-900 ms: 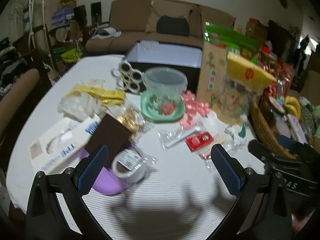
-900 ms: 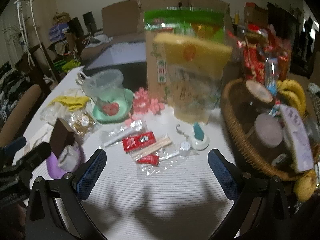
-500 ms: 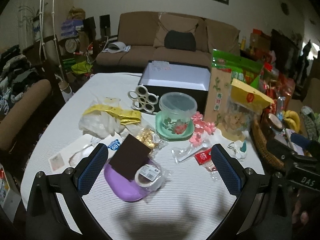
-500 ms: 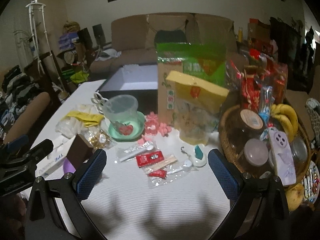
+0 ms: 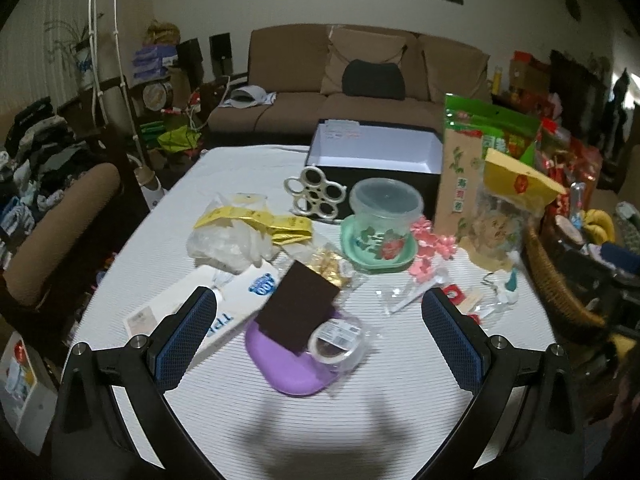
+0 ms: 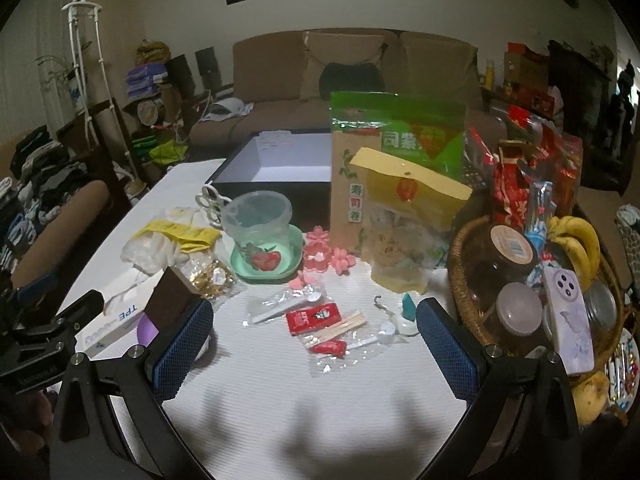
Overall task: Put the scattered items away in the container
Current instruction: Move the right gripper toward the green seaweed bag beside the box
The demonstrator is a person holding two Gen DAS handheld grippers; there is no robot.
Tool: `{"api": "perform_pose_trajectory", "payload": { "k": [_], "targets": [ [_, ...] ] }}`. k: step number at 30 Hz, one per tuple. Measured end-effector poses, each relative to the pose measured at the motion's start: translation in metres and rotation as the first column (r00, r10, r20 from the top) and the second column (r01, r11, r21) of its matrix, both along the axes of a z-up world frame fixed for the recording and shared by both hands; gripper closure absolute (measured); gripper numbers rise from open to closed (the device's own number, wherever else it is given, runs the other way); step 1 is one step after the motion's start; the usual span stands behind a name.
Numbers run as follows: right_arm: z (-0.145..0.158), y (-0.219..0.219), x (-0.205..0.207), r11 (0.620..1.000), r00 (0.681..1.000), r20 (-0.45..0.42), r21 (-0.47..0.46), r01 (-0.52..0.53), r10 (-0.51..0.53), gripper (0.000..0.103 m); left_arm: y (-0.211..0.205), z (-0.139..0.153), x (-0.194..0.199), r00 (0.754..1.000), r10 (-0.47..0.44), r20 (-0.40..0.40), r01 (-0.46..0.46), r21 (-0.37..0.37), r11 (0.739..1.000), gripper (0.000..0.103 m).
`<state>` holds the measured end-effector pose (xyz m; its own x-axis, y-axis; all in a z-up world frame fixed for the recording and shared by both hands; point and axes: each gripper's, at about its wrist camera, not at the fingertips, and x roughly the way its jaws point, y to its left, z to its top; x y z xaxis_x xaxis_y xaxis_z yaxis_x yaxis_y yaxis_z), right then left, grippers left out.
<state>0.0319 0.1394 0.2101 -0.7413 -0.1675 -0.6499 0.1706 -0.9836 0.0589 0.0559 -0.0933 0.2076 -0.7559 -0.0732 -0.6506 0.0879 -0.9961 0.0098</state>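
1. Step in hand: pre-grasp, nothing picked. Left gripper (image 5: 320, 320) spread wide and empty above the surface (image 5: 400, 380); right gripper (image 6: 314, 332) likewise released, holding nothing.
2. Container: open dark box (image 5: 376, 152) at the far edge of the surface, white interior looks empty.
3. Scattered items lie between grippers and box: tape roll (image 5: 334, 340) on purple tray (image 5: 288, 376), red sauce packet (image 6: 314, 317), clear lidded tub (image 6: 258, 220) on green saucer (image 6: 280, 272).
4. Next, probably: lower one gripper over a near item, e.g. tape roll, clamp, carry to box. Flat packets likely need an edge pinch.
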Motion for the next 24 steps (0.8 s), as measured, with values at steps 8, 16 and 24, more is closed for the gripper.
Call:
{"api": "perform_pose_trajectory", "payload": {
  "k": [8, 16, 24],
  "targets": [
    [0.005, -0.017, -0.008, 0.999, 0.999, -0.005, -0.007, -0.038, 0.038, 0.0, -0.03, -0.002, 0.001, 0.999, 0.037, -0.003, -0.037, -0.004, 0.999, 0.0],
    [-0.019, -0.055, -0.004, 0.994, 0.994, 0.031, -0.018, -0.107, 0.107, 0.0, -0.059, -0.024, 0.016, 0.997, 0.075, 0.019, -0.075, -0.017, 0.997, 0.0],
    [-0.031, -0.06, -0.004, 0.995, 0.994, 0.049, -0.028, -0.098, 0.1, 0.0, -0.071, -0.035, 0.025, 0.995, 0.089, 0.043, -0.09, 0.018, 0.996, 0.0]
  ]
}}
